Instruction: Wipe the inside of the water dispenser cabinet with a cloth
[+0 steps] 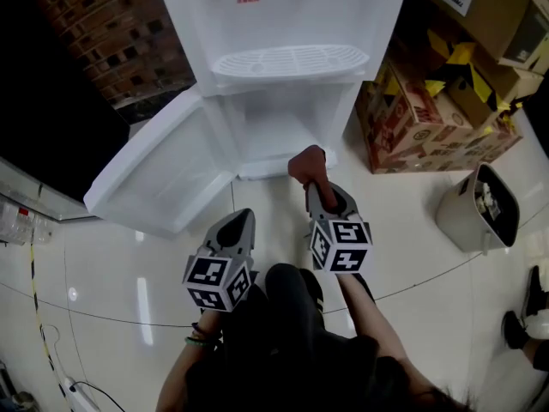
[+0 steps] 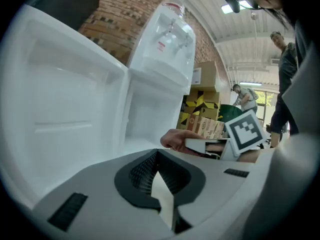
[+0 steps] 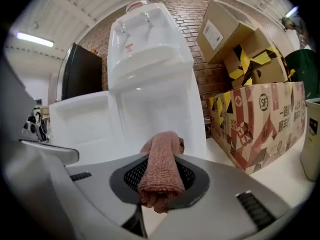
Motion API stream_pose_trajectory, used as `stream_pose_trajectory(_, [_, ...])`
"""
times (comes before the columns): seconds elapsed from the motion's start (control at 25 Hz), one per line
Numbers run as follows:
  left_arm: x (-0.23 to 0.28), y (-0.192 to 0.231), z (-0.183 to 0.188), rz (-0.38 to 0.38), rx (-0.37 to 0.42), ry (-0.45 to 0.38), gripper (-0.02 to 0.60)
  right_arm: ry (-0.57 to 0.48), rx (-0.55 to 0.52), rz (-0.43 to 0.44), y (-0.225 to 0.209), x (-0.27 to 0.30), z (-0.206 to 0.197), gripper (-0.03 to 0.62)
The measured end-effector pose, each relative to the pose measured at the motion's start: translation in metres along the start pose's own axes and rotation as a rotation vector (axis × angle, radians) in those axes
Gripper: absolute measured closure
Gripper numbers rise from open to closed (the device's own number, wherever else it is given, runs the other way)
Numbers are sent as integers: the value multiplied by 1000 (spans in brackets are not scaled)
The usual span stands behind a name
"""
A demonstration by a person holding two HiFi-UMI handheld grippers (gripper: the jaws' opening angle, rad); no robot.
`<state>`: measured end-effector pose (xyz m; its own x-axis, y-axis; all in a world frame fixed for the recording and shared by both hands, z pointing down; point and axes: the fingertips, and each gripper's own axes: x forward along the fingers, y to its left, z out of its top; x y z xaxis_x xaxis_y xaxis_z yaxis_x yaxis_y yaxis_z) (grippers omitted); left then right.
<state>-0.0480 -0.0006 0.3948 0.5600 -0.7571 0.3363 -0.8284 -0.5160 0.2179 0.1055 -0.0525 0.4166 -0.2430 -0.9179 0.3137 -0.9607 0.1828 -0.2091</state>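
Note:
A white water dispenser (image 1: 283, 33) stands ahead with its lower cabinet (image 1: 274, 127) open and its door (image 1: 154, 174) swung out to the left. My right gripper (image 1: 316, 178) is shut on a folded reddish-brown cloth (image 1: 307, 165), held just in front of the cabinet's floor edge. In the right gripper view the cloth (image 3: 162, 171) sticks out between the jaws toward the cabinet (image 3: 155, 119). My left gripper (image 1: 240, 221) hangs lower and to the left, shut with nothing in it. Its own view faces the door (image 2: 60, 99), with the cloth (image 2: 177, 139) to the right.
Printed cardboard boxes (image 1: 429, 118) are stacked right of the dispenser, with a beige bin (image 1: 480, 209) nearer me. A dark appliance (image 1: 43, 101) stands to the left against a brick wall (image 1: 111, 24). The floor is glossy white tile (image 1: 129, 290). People stand far off in the left gripper view.

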Motion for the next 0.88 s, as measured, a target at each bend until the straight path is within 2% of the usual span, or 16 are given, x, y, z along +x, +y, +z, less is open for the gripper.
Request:
stream_pose_trajectory(0.12, [-3,-9,7,9,10,-12,603,-19,28,30,11,-34,8,519])
stream_pose_trajectory(0.4, [-17,-30,23,-16,-21,-10,603,-4,-19,69,28,-80,18,523])
stream_pose_trajectory(0.52, [-24,-31,25,-31,-93,17,603,13,-82,79,40,-93,21,523])
stream_pose_trajectory(0.6, [-28,-24,31,-5,-125,18,603,16,-131,89,48,-98,24,523])
stream_pose_trajectory(0.72, [-35,-14,44,56,-54,4,603,15,-149,102,59,-99,25,523])
stream_pose_trajectory(0.88, [-36,-24,41,30,-27,1,603,20,-153,111,68,-98,23,523])
